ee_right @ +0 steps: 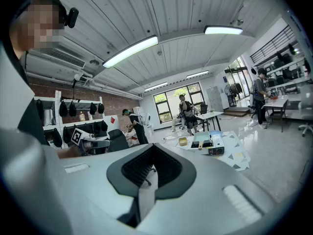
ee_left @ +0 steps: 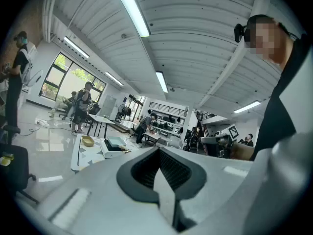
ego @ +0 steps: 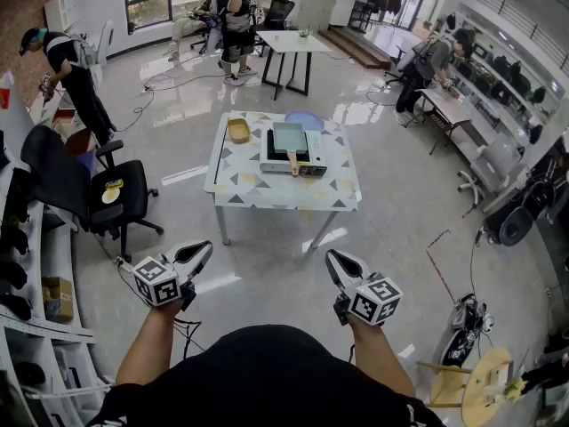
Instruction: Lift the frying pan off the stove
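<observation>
frying pan point(ego: 290, 137), pale, rectangular, wooden-handled, sits on white tabletop stove point(ego: 315, 154), well apart from left gripper point(ego: 204, 249) and right gripper point(ego: 334, 258), both closed, empty.

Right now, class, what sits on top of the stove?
A square frying pan sits on the stove, its wooden handle reaching over the stove's front. The burner beneath the pan is covered, so it cannot be seen.

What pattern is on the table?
Table: white with grey and yellow triangles, clearest in head view.
</observation>
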Tool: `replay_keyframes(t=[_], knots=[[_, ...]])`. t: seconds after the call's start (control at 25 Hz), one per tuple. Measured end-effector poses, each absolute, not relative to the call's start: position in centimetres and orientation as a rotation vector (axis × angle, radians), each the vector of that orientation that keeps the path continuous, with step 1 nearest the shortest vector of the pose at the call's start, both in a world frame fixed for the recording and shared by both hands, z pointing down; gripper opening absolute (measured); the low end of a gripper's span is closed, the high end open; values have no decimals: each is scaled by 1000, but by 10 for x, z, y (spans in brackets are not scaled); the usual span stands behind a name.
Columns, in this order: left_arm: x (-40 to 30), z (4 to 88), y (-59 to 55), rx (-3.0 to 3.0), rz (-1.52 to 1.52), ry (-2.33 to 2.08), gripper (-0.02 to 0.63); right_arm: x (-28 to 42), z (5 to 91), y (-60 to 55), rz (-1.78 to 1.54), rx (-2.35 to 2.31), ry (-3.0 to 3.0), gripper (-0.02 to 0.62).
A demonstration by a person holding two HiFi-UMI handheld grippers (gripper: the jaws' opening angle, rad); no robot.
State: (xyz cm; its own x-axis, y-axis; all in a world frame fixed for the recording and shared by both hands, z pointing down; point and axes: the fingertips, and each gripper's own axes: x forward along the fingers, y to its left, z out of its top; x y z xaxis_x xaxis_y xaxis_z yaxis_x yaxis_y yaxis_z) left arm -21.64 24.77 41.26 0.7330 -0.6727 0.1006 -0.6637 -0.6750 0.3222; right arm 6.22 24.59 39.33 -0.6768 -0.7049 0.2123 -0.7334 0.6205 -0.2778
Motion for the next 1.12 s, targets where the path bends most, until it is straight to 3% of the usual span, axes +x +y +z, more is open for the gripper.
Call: replay_keyframes(t=[0.52, 0.88, 1.12], knots=[[-196, 396, 262, 2698, 20, -931, 126, 70, 386, 254, 513, 1309, -2753, 38], [-196, 389, 271, 2717, 11, -900, 244, 61, 382, 266, 460, 1291, -2747, 167], [-188, 396, 272, 2716, 42, -857, 293, 58, 387, 265, 497, 1254, -2774, 207]])
